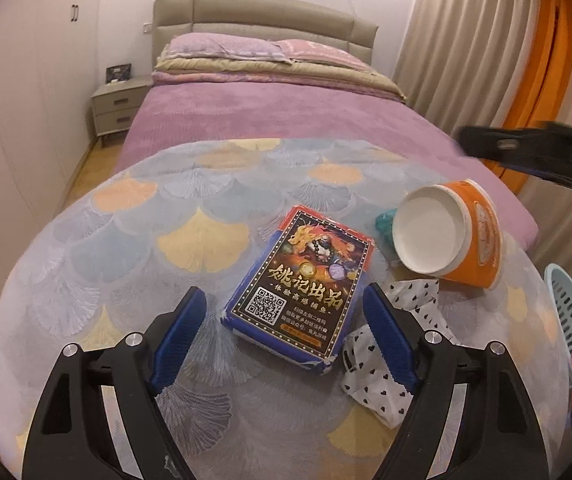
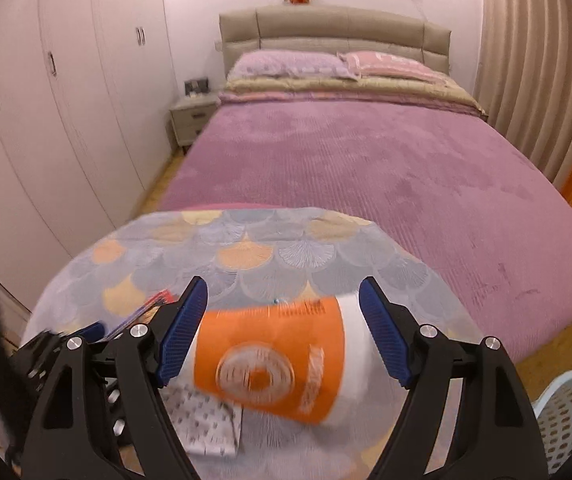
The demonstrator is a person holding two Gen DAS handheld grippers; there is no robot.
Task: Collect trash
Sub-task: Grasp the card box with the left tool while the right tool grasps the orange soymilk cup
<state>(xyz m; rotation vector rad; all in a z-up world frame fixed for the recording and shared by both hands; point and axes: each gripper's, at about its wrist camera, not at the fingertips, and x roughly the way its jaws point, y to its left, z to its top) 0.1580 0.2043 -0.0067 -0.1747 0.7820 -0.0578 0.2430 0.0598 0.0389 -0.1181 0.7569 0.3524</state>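
Observation:
A card box (image 1: pixel 299 292) with a dragon print and a QR code lies on the patterned cloth, between the blue fingers of my open left gripper (image 1: pixel 282 336). An orange paper cup (image 1: pixel 451 234) lies on its side to the right, its white inside facing me. A white wrapper with black hearts (image 1: pixel 381 364) lies crumpled by the right finger. In the right wrist view my right gripper (image 2: pixel 284 330) is open, its jaws on either side of the orange cup (image 2: pixel 274 360). The wrapper (image 2: pixel 206 420) lies under the cup.
The patterned cloth (image 1: pixel 146 248) covers the foot of a purple bed (image 2: pixel 365 168). A light blue perforated basket (image 1: pixel 565 316) stands at the right, also seen in the right wrist view (image 2: pixel 565 420). Wardrobes (image 2: pixel 46 120) line the left wall, with a nightstand (image 1: pixel 120 108) and curtains (image 1: pixel 465 40).

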